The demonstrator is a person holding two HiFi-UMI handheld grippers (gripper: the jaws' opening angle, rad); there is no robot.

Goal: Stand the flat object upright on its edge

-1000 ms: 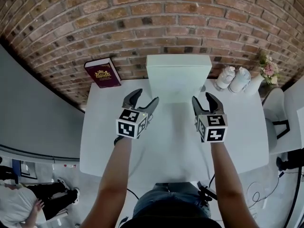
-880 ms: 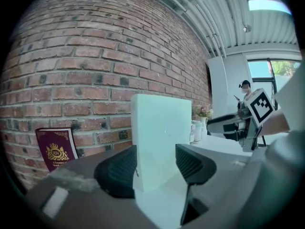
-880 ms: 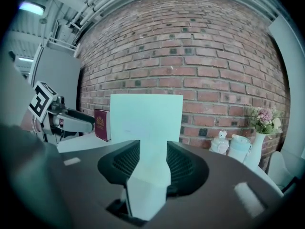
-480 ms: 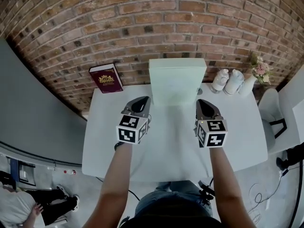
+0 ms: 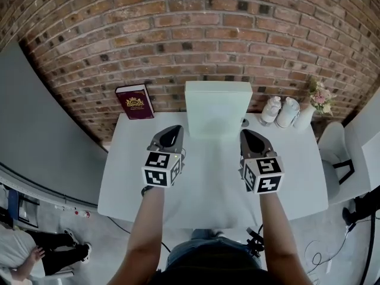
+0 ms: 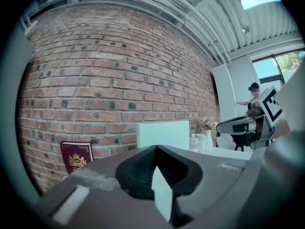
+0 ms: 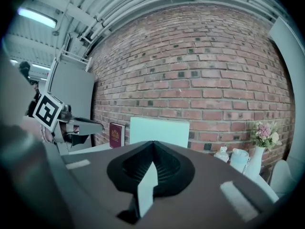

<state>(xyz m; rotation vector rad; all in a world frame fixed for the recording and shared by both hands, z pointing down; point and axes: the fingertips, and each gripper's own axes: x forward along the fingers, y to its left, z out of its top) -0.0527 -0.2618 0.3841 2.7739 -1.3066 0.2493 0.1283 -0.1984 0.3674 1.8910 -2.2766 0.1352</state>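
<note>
Panel [image 5: 218,108], pale mint-green, flat and rectangular, is in the upper centre of the head view. It already stands on its lower edge at the far side of the white table [image 5: 208,189], right at the brick wall [image 5: 178,40]; leaning or free-standing, can't tell. A maroon book [image 5: 135,101] is upright to its left, apart from it. White bottles [image 5: 279,110] and a flower vase [image 5: 314,103] are at the upper right. The left gripper [image 5: 172,129] is in the centre-left of the frame with its jaws pressed together and nothing between them, short of the panel and not touching it. The right gripper [image 5: 249,134], centre-right, is the same: jaws together, empty, near the panel's lower right corner but clear of it. The panel looks stiff, with smooth plain faces, so it is probably light and a bit slippery; what it is made of is unclear. It should tip easily, being broad-faced on a narrow edge. Best hold is likely across its thickness at the left and right side edges, one gripper per side, midway up or higher for control. Both sets of jaws would need to open first. Watch the bottles near the right edge.
</note>
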